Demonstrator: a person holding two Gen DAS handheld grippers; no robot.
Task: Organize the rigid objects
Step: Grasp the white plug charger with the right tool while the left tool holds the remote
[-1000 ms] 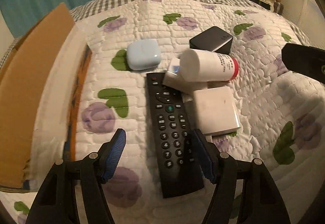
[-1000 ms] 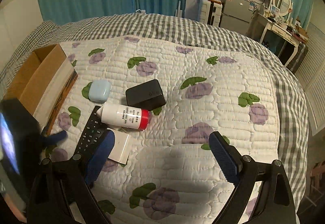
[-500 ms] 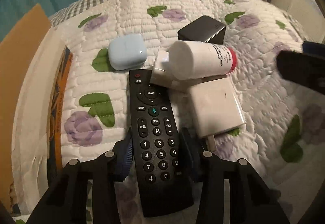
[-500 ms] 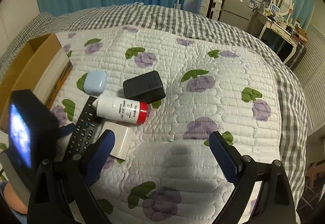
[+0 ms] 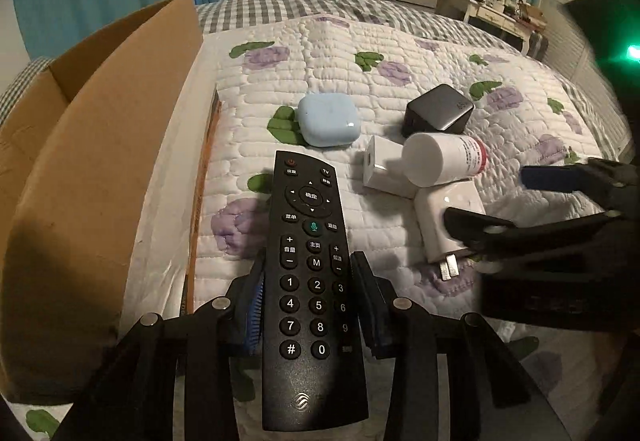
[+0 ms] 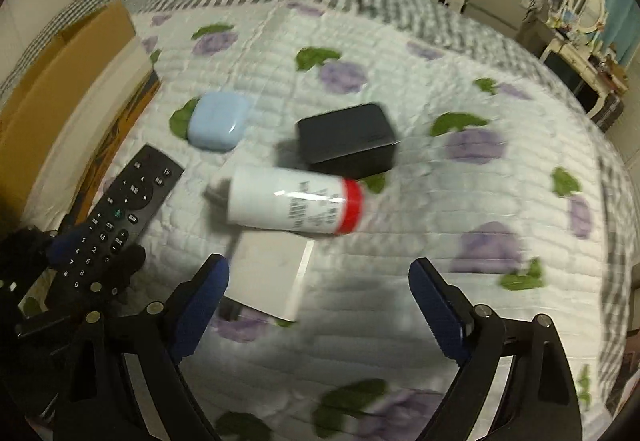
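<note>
The left gripper (image 5: 314, 305) points steeply down over the quilted bed (image 5: 360, 53), its jaws clamped on the lower half of the black remote (image 5: 312, 281), blue pads pressed to both long edges. The remote's top end points toward the pale blue case (image 5: 328, 119); whether it rests on the quilt or is lifted off it cannot be told. Left of the remote stands the open cardboard box (image 5: 100, 145).

The right gripper (image 6: 320, 301) also tilts downward, jaws wide apart and just beginning to close, with nothing pressed between them — only quilt and a corner of the white charger (image 6: 268, 273) lie below. Just beyond the charger from the remote lies the white bottle with a red cap (image 6: 292, 203), on its side, partly over a second white block (image 5: 382, 169). The black box (image 6: 346, 139) sits just behind the bottle.

The right wrist view is smeared by motion, so the bottle's label cannot be read. In the left wrist view the right gripper hides part of the charger, whose metal prongs (image 5: 448, 266) show.
</note>
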